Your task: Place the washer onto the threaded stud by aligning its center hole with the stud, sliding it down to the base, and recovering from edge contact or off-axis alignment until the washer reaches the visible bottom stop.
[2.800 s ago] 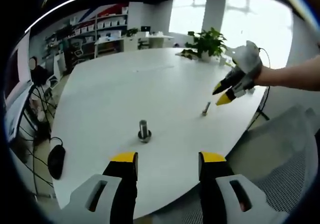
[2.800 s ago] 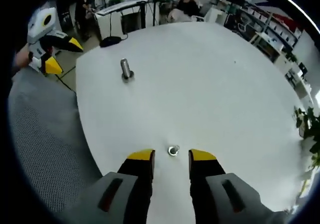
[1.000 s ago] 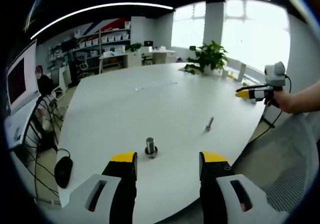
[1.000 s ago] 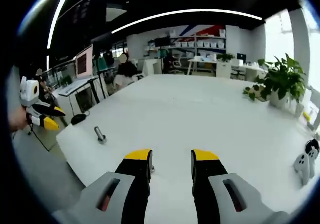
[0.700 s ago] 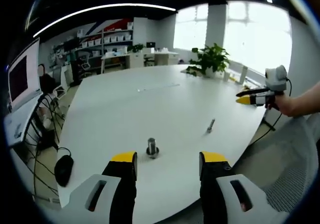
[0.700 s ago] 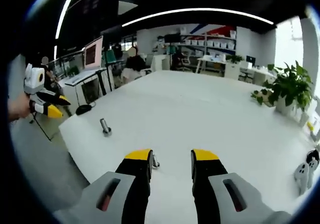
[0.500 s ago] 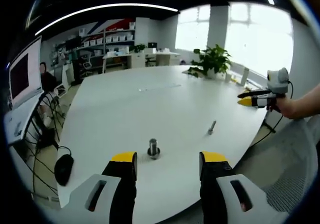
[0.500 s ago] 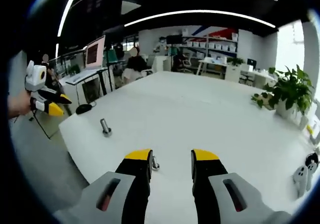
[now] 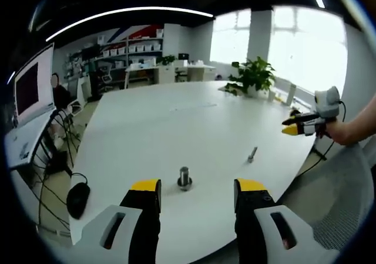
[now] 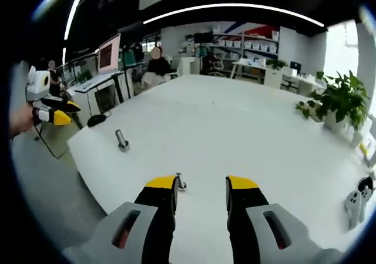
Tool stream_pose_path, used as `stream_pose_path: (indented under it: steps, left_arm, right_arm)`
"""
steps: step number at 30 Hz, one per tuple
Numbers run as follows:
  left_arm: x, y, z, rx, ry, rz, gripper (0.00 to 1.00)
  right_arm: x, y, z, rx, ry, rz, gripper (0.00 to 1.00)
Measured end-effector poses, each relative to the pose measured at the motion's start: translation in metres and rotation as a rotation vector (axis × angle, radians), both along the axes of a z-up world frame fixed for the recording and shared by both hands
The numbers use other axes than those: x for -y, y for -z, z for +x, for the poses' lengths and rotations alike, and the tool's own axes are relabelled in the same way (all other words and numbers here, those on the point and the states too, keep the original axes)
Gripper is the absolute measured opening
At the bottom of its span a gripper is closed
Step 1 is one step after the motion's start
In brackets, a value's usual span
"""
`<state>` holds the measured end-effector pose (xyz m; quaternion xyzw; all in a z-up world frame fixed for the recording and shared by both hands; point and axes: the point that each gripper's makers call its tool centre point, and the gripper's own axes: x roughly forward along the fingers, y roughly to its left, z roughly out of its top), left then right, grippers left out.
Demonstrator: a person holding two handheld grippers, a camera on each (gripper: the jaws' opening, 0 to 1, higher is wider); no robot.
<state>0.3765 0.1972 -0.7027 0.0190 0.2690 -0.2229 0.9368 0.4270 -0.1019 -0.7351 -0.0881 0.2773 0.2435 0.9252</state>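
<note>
No writing or brand mark can be read anywhere. Your left gripper (image 9: pixel 197 186) hangs over the near edge of the white table (image 9: pixel 176 123), its yellow-tipped jaws apart with nothing between them; the threaded stud (image 9: pixel 184 178) stands upright on the table just beyond them, nearer the left jaw. A slim metal piece (image 9: pixel 252 154) lies well to the right of the stud, close to the table edge; whether it carries the washer is too small to tell. Your right gripper (image 9: pixel 292 126), held in your hand (image 9: pixel 335 132), hovers beyond the table edge, to the right of that piece, jaws slightly apart. In the right gripper view, your right gripper (image 10: pixel 201 186) likewise has its jaws spread and empty, with the slim piece (image 10: pixel 181 182) just beside the left jaw tip, and the stud (image 10: pixel 121 140) farther left. Your left gripper (image 10: pixel 59 112) shows past the table's left edge. A potted plant (image 9: pixel 254 76) stands at the far side of the table, a black mouse (image 9: pixel 78 192) left of the stud, off the table.
</note>
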Motion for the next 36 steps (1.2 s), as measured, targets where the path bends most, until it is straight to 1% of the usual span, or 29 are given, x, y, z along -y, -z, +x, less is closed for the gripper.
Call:
stream_pose_path:
  steps: [4, 6, 10, 13, 16, 22, 23, 25, 28, 29, 33, 35, 36]
  left_arm:
    - [-0.002, 0.001, -0.001, 0.003, -0.006, 0.012, 0.48]
    - [-0.002, 0.000, 0.000, 0.005, -0.005, 0.015, 0.48]
    - [-0.002, 0.002, -0.001, -0.003, 0.000, 0.025, 0.48]
    - [-0.003, 0.001, 0.000, 0.001, -0.004, 0.022, 0.48]
    - [-0.003, 0.001, 0.000, 0.003, -0.003, 0.027, 0.48]
    - [0.000, 0.000, -0.002, 0.009, 0.021, 0.050, 0.47]
    - [0.000, -0.001, -0.002, 0.016, 0.021, 0.049, 0.47]
    - [-0.002, -0.005, -0.001, 0.026, 0.009, 0.025, 0.47]
    - [-0.004, -0.004, -0.001, 0.016, -0.006, -0.001, 0.47]
    - [-0.005, -0.005, -0.001, 0.016, -0.009, -0.012, 0.47]
    - [-0.002, -0.009, -0.002, 0.036, 0.000, 0.004, 0.47]
    - [0.001, -0.013, -0.002, 0.051, 0.010, 0.008, 0.47]
    - [0.003, -0.012, -0.002, 0.054, 0.015, 0.013, 0.47]
  right_arm:
    - [-0.005, 0.001, -0.004, -0.007, -0.019, -0.015, 0.35]
    - [-0.004, 0.001, -0.003, -0.003, -0.021, -0.015, 0.35]
    - [0.001, -0.001, 0.002, 0.009, -0.006, -0.006, 0.35]
    - [0.004, -0.001, 0.003, 0.008, 0.008, -0.004, 0.35]
    - [0.004, -0.005, 0.004, 0.022, 0.014, 0.001, 0.35]
    - [0.005, -0.005, 0.004, 0.024, 0.011, -0.018, 0.34]
    - [0.007, -0.005, 0.006, 0.028, 0.013, -0.011, 0.34]
    - [0.005, -0.005, 0.007, 0.006, 0.029, 0.047, 0.34]
    - [0.009, -0.004, 0.006, 0.011, 0.031, 0.021, 0.34]
    - [0.008, -0.006, 0.005, 0.014, 0.032, 0.025, 0.34]
    - [0.009, -0.014, 0.007, 0.033, 0.055, 0.071, 0.34]
    - [0.010, -0.010, 0.004, 0.002, 0.062, 0.081, 0.34]
    - [0.013, -0.010, 0.004, 0.008, 0.064, 0.080, 0.34]
